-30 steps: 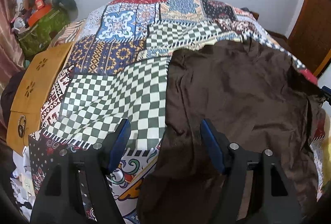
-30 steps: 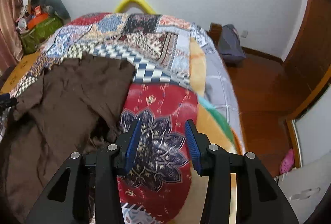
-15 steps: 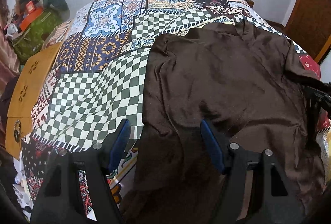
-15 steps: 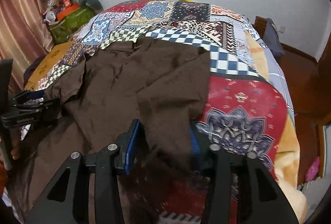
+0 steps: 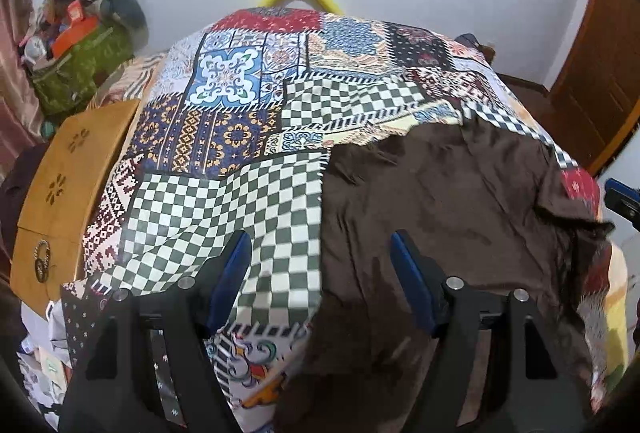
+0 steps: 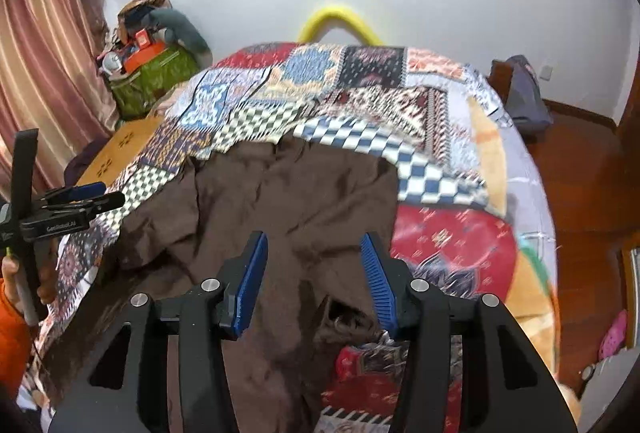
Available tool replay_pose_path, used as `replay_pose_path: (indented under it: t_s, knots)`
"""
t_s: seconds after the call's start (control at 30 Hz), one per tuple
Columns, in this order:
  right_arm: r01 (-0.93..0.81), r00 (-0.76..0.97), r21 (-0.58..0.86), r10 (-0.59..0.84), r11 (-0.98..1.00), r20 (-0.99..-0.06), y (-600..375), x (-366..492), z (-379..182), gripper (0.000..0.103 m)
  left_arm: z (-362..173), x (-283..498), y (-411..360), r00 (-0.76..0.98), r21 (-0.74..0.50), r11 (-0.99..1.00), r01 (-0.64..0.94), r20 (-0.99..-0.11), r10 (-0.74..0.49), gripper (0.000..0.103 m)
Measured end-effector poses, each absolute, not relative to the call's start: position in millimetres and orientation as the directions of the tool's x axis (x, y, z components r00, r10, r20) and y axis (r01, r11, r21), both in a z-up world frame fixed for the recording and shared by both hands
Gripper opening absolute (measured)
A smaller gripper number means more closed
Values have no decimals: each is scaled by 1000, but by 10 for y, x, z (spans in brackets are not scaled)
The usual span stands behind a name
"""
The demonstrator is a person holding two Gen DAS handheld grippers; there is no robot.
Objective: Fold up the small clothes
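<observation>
- Brown cloth, a rumpled garment (image 5: 440, 201), spreads over the right half of the patchwork bedspread (image 5: 224, 217); the left claw (image 5: 320, 253) gapes wide and empty above its left edge.
- From the right wrist, the garment (image 6: 280, 201) (creased) lies left of centre; the right claw (image 6: 312, 253) hangs above it, wide apart, gripping nothing.

Bed's left half: bare quilt (image 5: 224, 201), open passage. Brown garment (image 5: 440, 201) covers right half. Wooden chest (image 5: 68, 185) flanks left edge; green bag (image 6: 160, 77) beyond.

A dark brown garment (image 5: 440, 217) lies spread and wrinkled, flat on the patchwork bedspread (image 5: 224, 137), its right edge rumpled.
</observation>
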State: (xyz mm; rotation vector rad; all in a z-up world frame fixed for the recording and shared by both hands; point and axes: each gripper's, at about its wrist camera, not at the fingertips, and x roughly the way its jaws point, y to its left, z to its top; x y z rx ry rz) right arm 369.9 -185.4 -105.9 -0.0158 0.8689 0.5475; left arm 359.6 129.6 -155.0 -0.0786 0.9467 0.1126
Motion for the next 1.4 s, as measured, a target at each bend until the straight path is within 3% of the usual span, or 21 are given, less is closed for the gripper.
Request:
replay_pose_path:
  t_s: [0.23, 0.4, 0.47, 0.53, 0.57, 0.63, 0.67, 0.8, 0.93, 1.07, 1.4]
  knots:
    - [-382, 495, 235, 413, 894, -765, -1970, 4083, -1317, 45, -1837, 3916, 1366, 508, -30, 989, -144, -860, 48, 71]
    - [-373, 428, 257, 411, 891, -805, -1880, 4308, -1593, 44, -2039, 4076, 1270, 474, -90, 990, -104, -880, -30, 68]
    - [-396, 413, 253, 418, 883, -809, -1796, 4325, -1636, 34, -2081, 4136, 1213, 467, -111, 990, -83, -882, -60, 57]
    - [-420, 422, 229, 412, 878, -807, -1700, 4324, -1631, 19, -2076, 4178, 1148, 475, -122, 991, -55, -876, -82, 34]
    - [-431, 421, 228, 418, 873, -805, -1650, 4326, -1626, 10, -2057, 4194, 1103, 486, -115, 993, -39, -870, -82, 28]
    - [-451, 430, 220, 426, 865, -796, -1548, 4333, -1597, 9, -2010, 4228, 1030, 509, -67, 997, -32, -860, -41, 9]
    - [-456, 440, 208, 423, 865, -792, -1514, 4342, -1585, 9, -1984, 4253, 995, 524, -21, 999, -37, -852, 1, 9]
    - [-487, 470, 178, 428, 855, -772, -1317, 4392, -1502, 9, -2007, 4402, 1072, 525, 64, 995, -79, -846, 96, 9]
    - [-500, 475, 143, 409, 854, -779, -1208, 4400, -1453, 13, -2115, 4482, 1284, 476, 7, 993, -122, -877, 64, 9]
    - [-519, 501, 100, 397, 849, -769, -1277, 4239, -1341, 41, -2020, 4334, 1355, 498, -44, 990, -137, -867, 30, 13]
    - [-504, 549, 84, 394, 860, -737, -1773, 3745, -1095, 45, -1635, 3874, 953, 562, 59, 998, -28, -825, 65, 47]
